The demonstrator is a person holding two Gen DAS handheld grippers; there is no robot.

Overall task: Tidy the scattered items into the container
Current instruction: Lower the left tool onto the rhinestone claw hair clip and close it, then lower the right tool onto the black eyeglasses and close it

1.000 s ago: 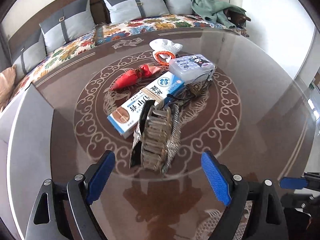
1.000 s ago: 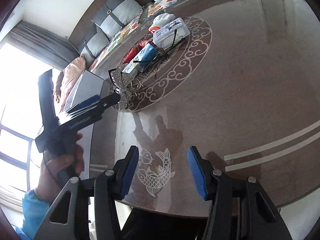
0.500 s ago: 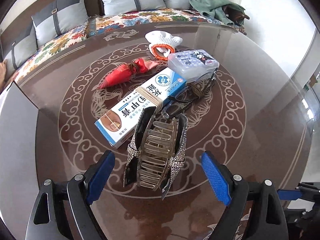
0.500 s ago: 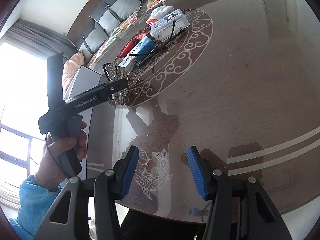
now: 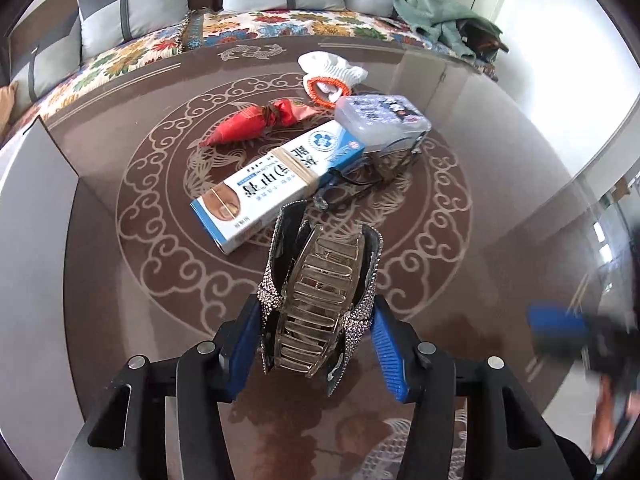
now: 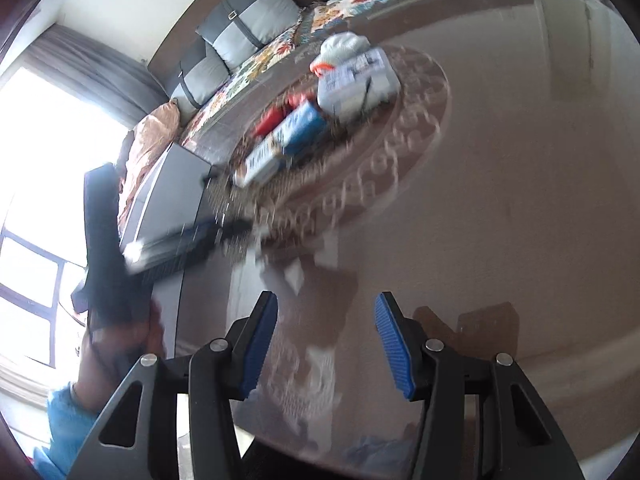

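Nearest us, our left gripper (image 5: 314, 344) is closing on the rhinestone hair claw (image 5: 320, 300), which stands between its blue pads (image 5: 244, 344), touching them or nearly so, just inside the table's (image 5: 500, 200) near edge. Our right gripper (image 6: 326, 344) hangs with its fingers apart and holds nothing. Further in, the medicine box (image 5: 276, 180), glasses (image 5: 352, 184) and clear case (image 5: 380, 120) crowd the centre. The grey container (image 5: 36, 208) sits at the left edge. The curved, studded claw could twist or spring out under an uneven squeeze.

The right wrist view is motion-blurred; the hair claw (image 6: 236, 236) there is an indistinct smear.
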